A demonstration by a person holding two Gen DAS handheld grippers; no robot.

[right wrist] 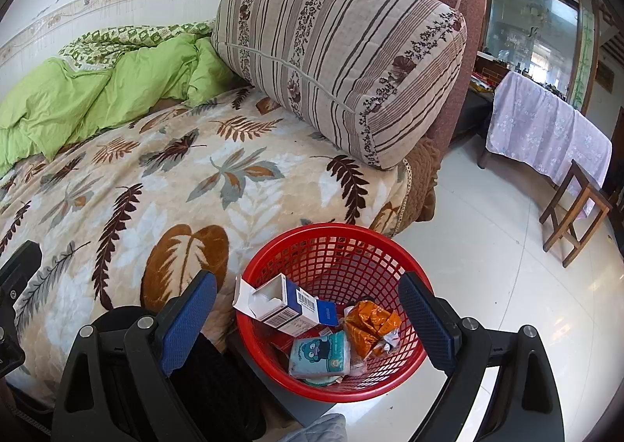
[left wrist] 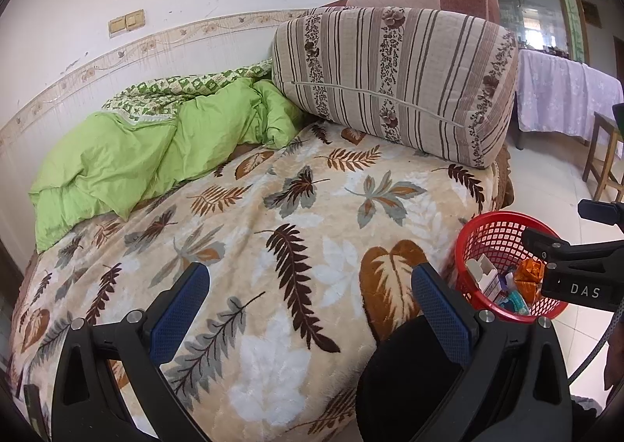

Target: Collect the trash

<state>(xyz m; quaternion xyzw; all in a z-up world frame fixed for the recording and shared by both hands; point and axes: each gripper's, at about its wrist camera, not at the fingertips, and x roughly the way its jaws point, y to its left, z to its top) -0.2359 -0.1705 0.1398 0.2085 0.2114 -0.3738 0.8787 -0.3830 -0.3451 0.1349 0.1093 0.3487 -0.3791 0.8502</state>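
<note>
A red mesh basket (right wrist: 335, 247) stands on the floor beside the bed. It holds an open white and blue carton (right wrist: 288, 305), an orange wrapper (right wrist: 370, 321) and a teal tissue pack (right wrist: 321, 354). My right gripper (right wrist: 308, 321) is open and empty, held above the basket. My left gripper (left wrist: 310, 309) is open and empty, held over the leaf-patterned blanket (left wrist: 273, 216). The basket (left wrist: 495, 239) shows at the right of the left wrist view, with the right gripper's black body (left wrist: 577, 266) over it. No loose trash shows on the blanket.
A green quilt (left wrist: 136, 153) lies bunched at the bed's far left. A large striped cushion (left wrist: 394, 83) leans at the bed's head. A wooden stool (right wrist: 573, 212) and a table with a lilac cloth (right wrist: 546, 130) stand on the white tiled floor to the right.
</note>
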